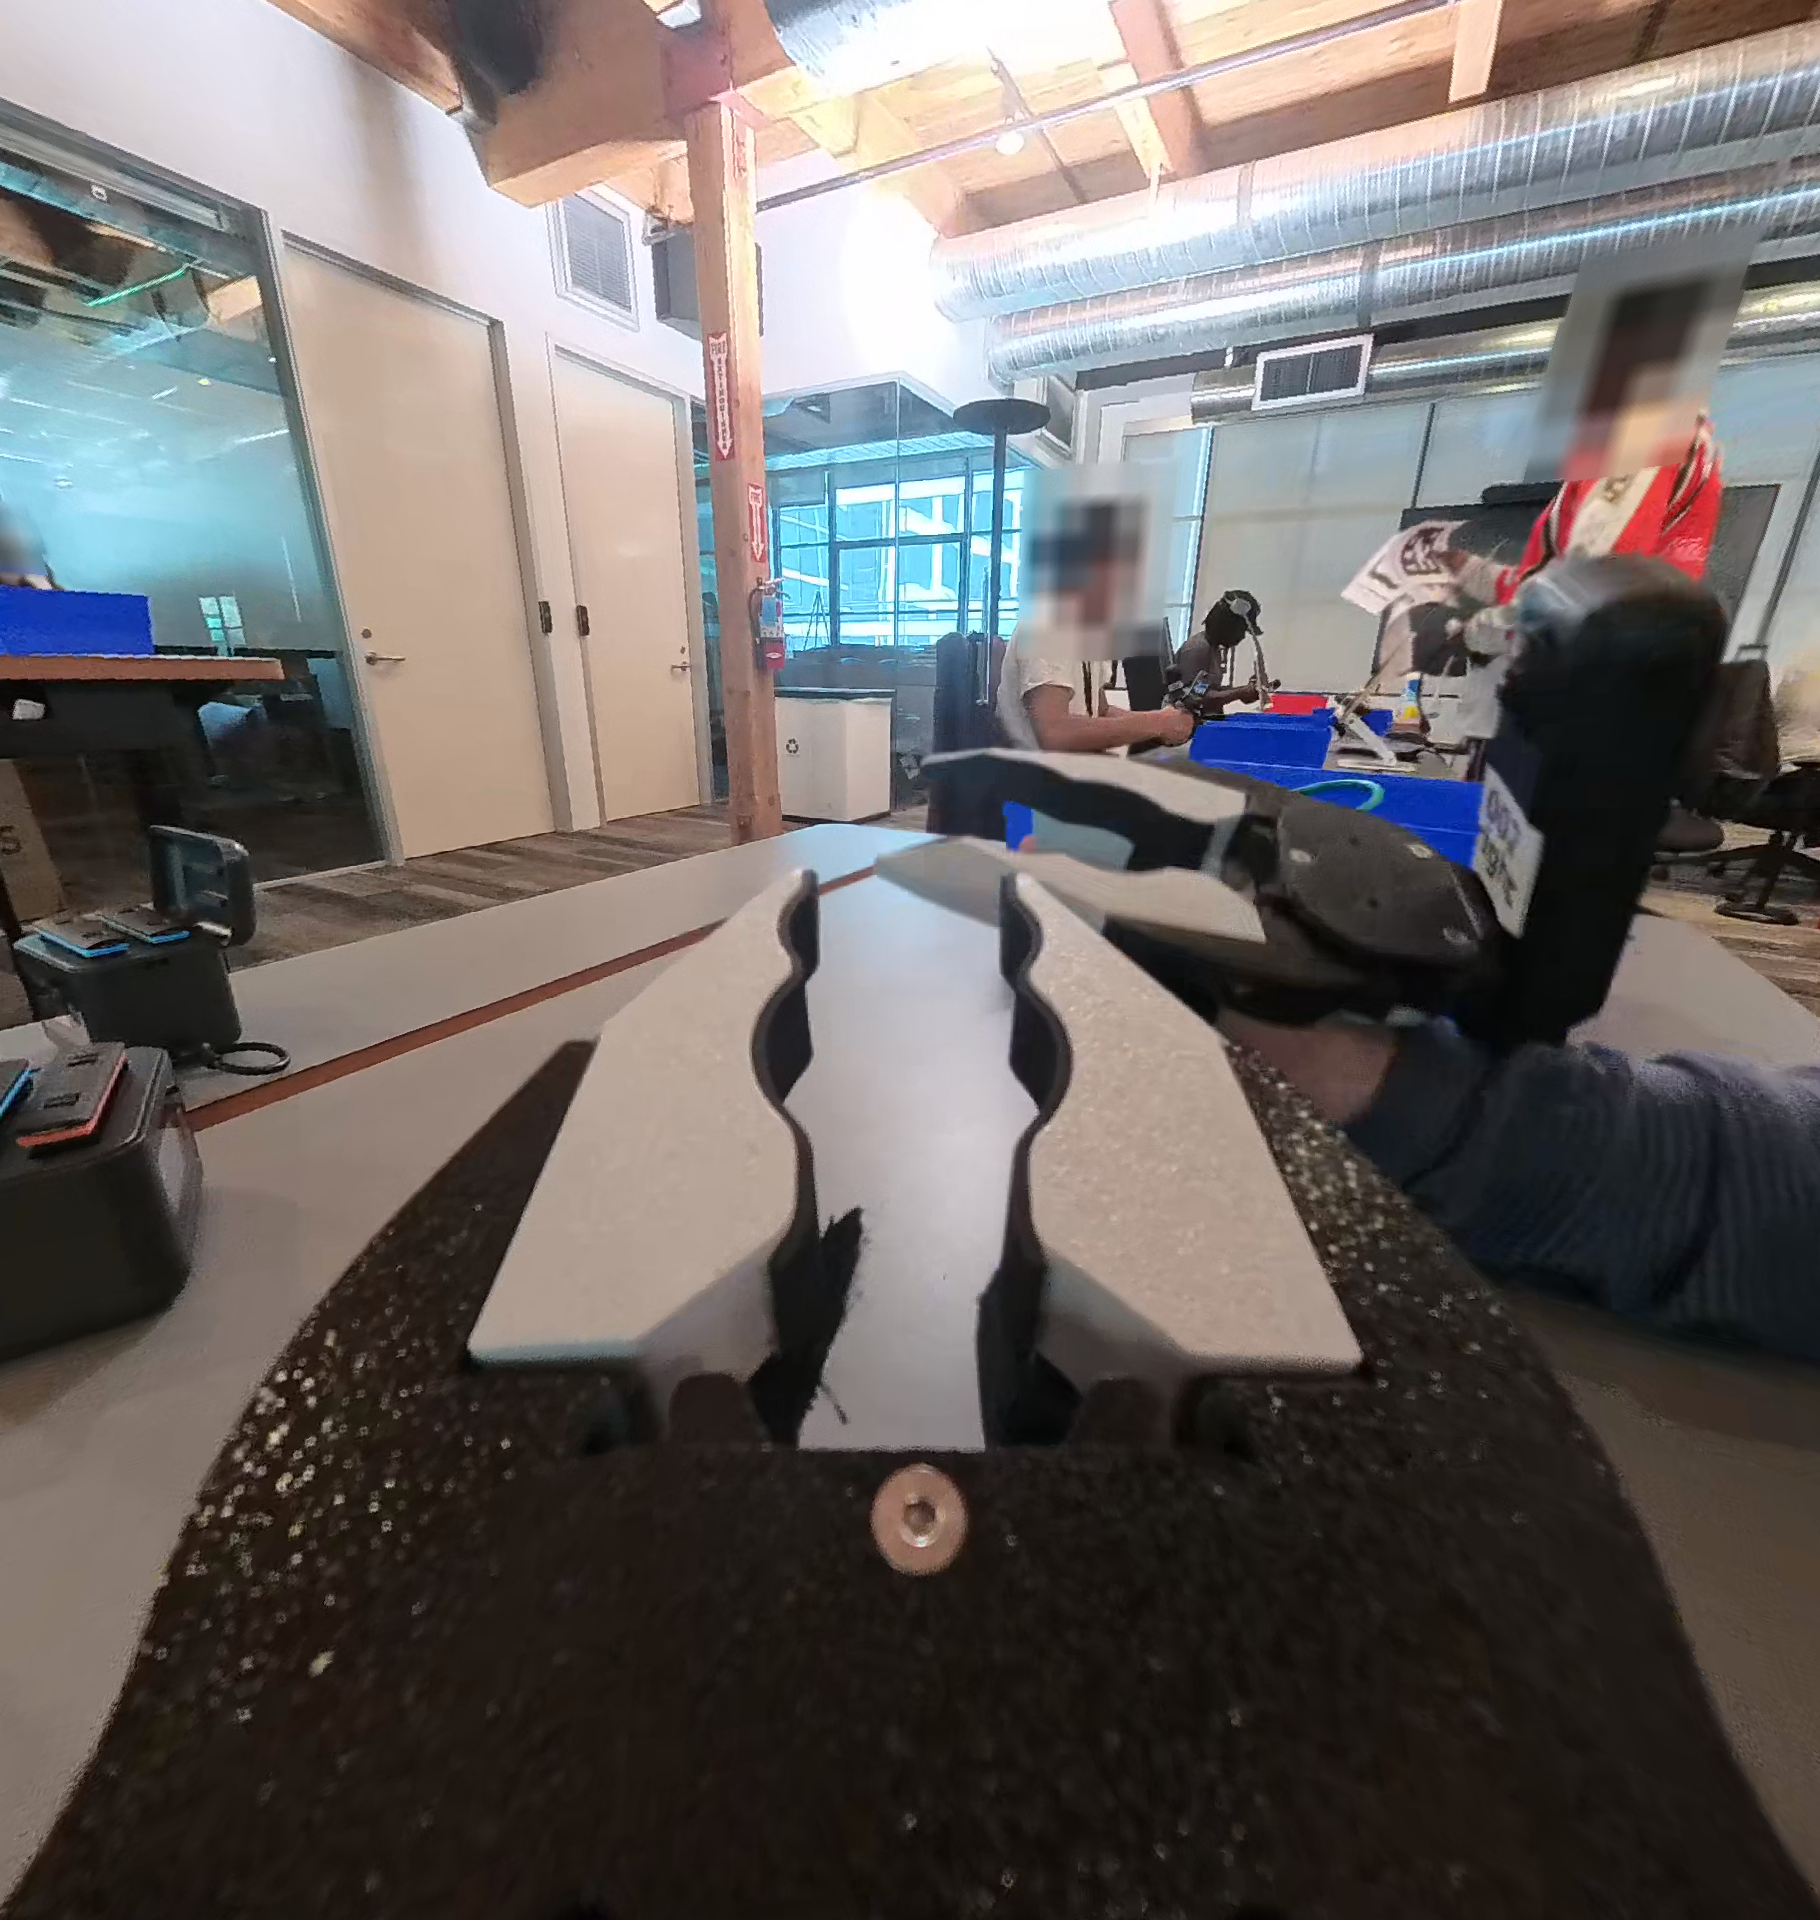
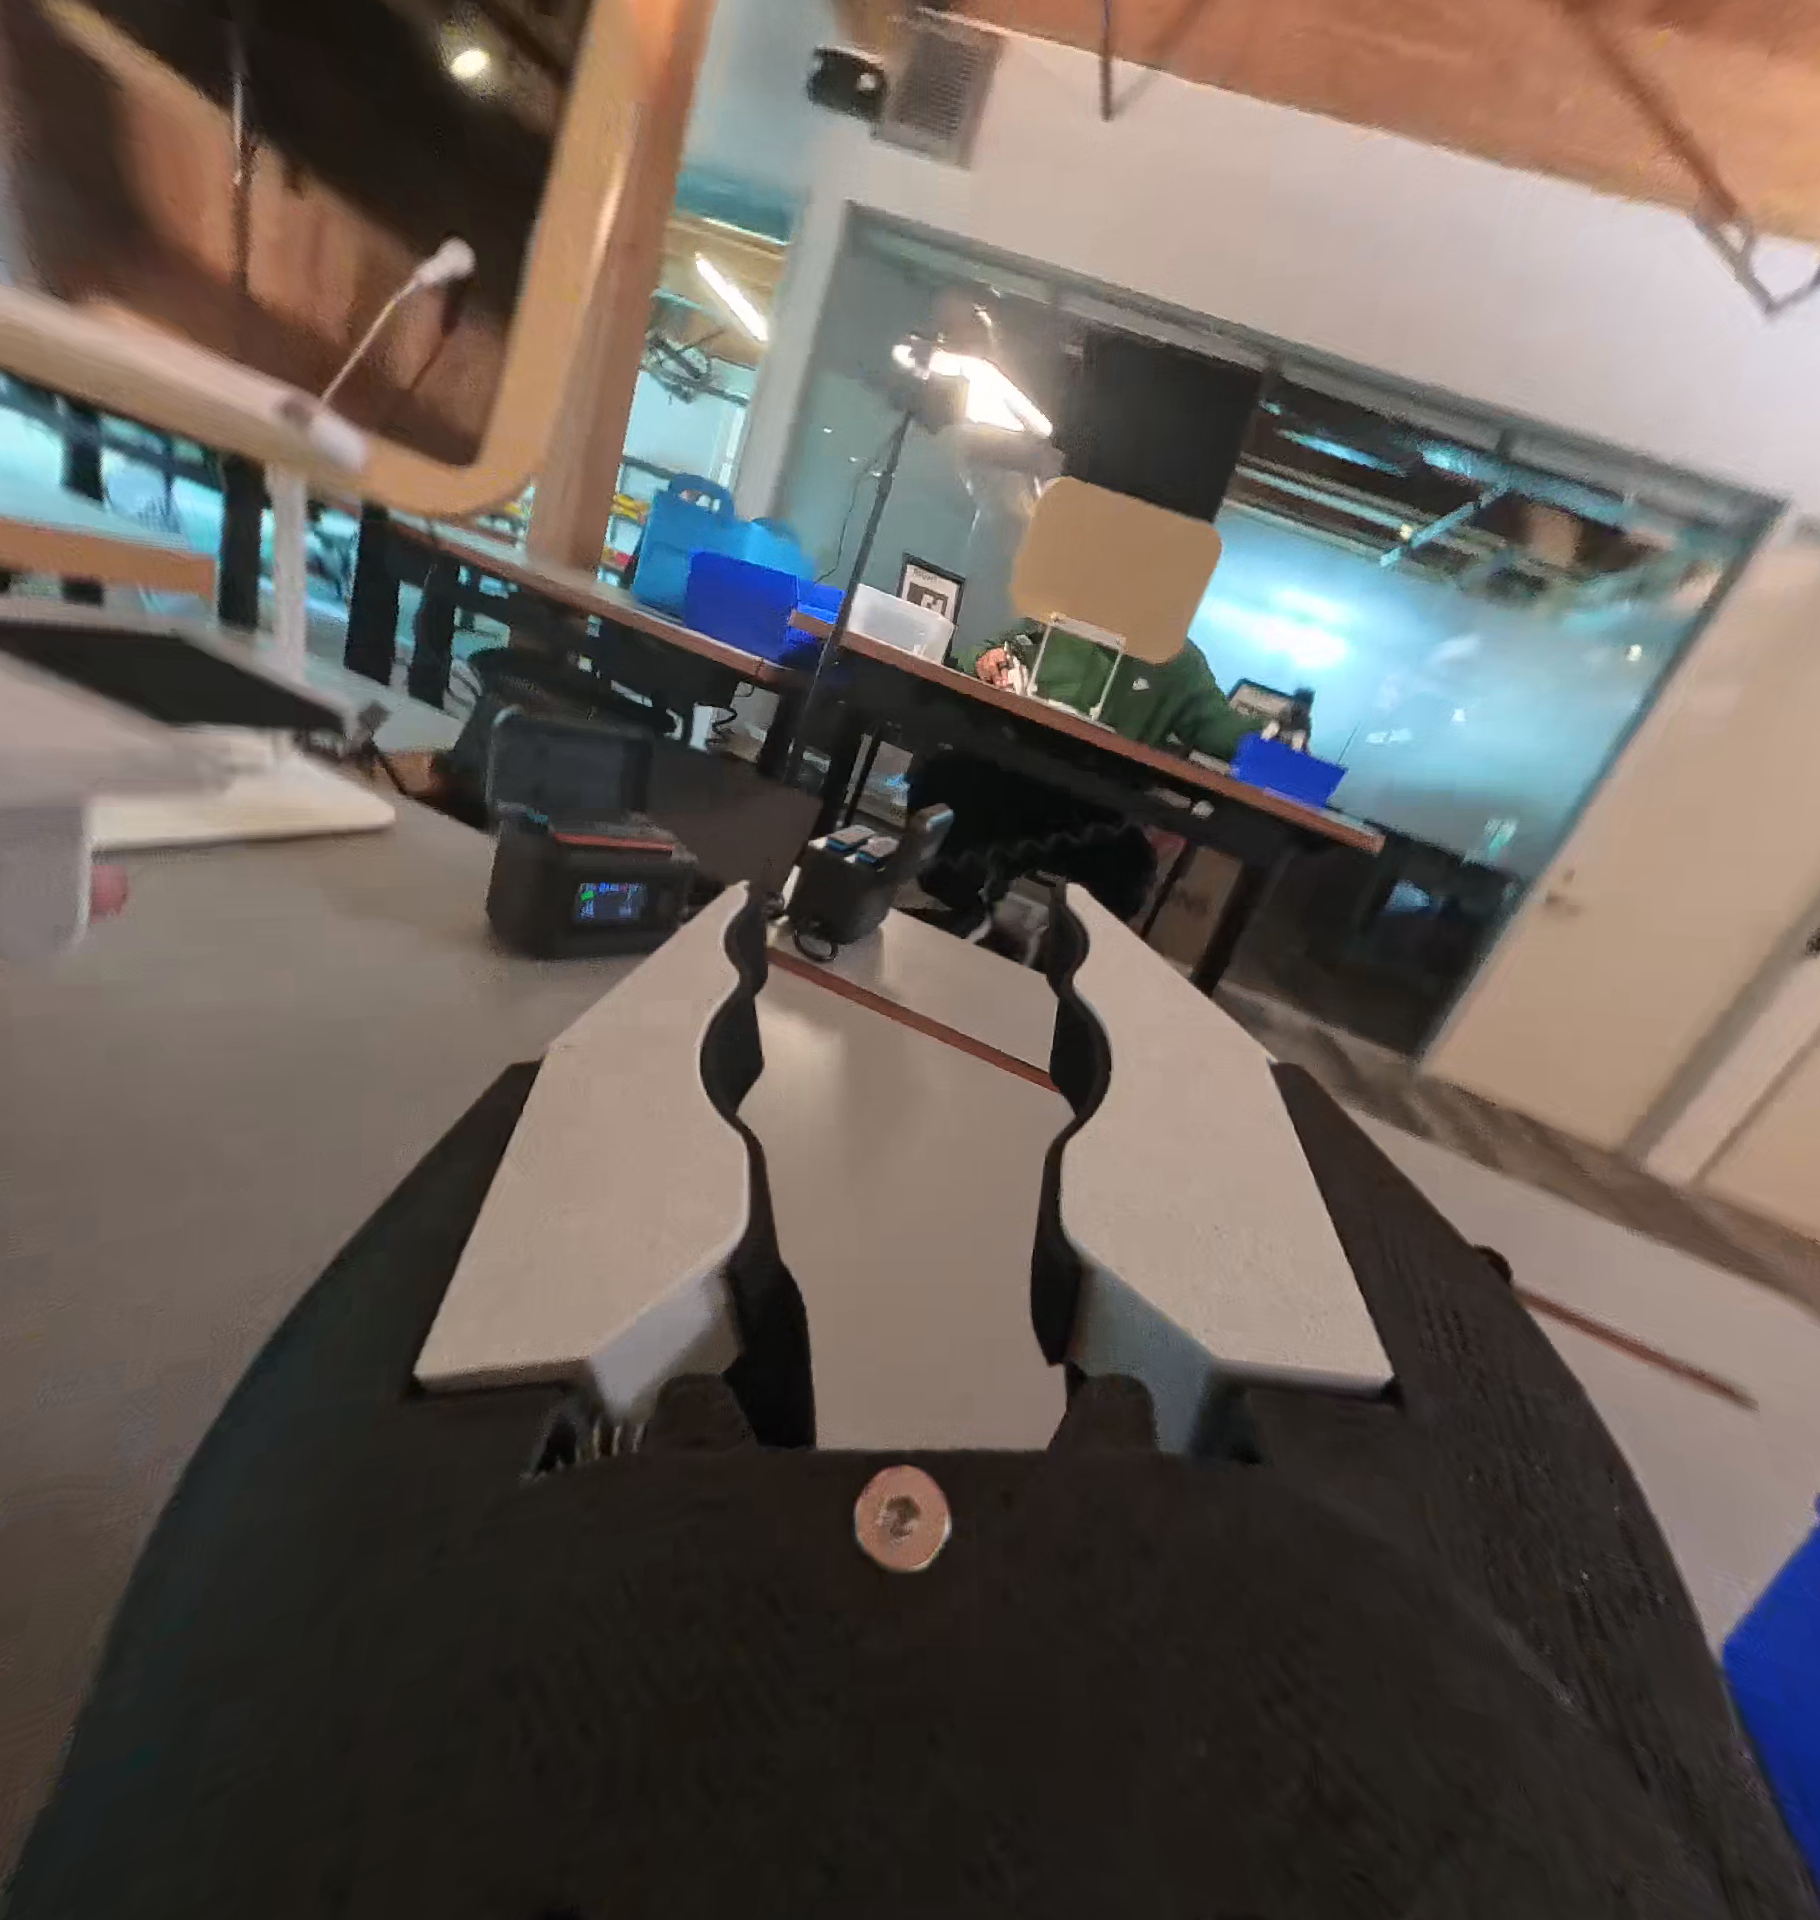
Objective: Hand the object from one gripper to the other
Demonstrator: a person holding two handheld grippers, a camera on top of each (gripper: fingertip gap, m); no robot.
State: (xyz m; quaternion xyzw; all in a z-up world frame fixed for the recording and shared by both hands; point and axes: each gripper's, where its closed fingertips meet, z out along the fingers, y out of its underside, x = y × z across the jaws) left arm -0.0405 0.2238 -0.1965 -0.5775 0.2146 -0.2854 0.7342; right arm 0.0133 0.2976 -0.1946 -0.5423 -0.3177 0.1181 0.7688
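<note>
Room: open office with wooden ceiling beams, silver ducts, glass partitions and pale doors; people sit at far desks with blue bins.
Surface: grey table [image 1: 532, 997] with a thin reddish seam line [image 1: 490, 1023] running across it.
Left gripper [image 1: 911, 914]: seen from its own camera, pointing forward low over the table; its two pale fingers stand apart with a clear gap, and only bare tabletop shows between them.
Right gripper [image 2: 906, 904]: in its own view the jaws are spread wide, nothing between them but table and the seam line.
Right gripper seen from the left camera [image 1: 989, 821]: enters from the right, just beyond the left gripper's right fingertip, fingers pointing left; it is blurred, and I cannot tell whether anything sits between them.
Sleeve [image 1: 1633, 1174]: dark blue ribbed sleeve reaching in from the right, under that gripper.
Object to hand over: not visible in either claw, and I cannot pick it out anywhere on the table.
Black boxes [image 1: 64, 1195]: dark charger-like boxes with blue and orange-edged packs on top, at the left edge of the table; a second one [image 1: 127, 977] stands behind.
Box with lit screen [image 2: 584, 883]: black, ahead and left of the right gripper.
Lamp base [image 2: 241, 805]: white, on the table far left.
Blue bin [image 2: 1799, 1683]: at the right edge, close by.
</note>
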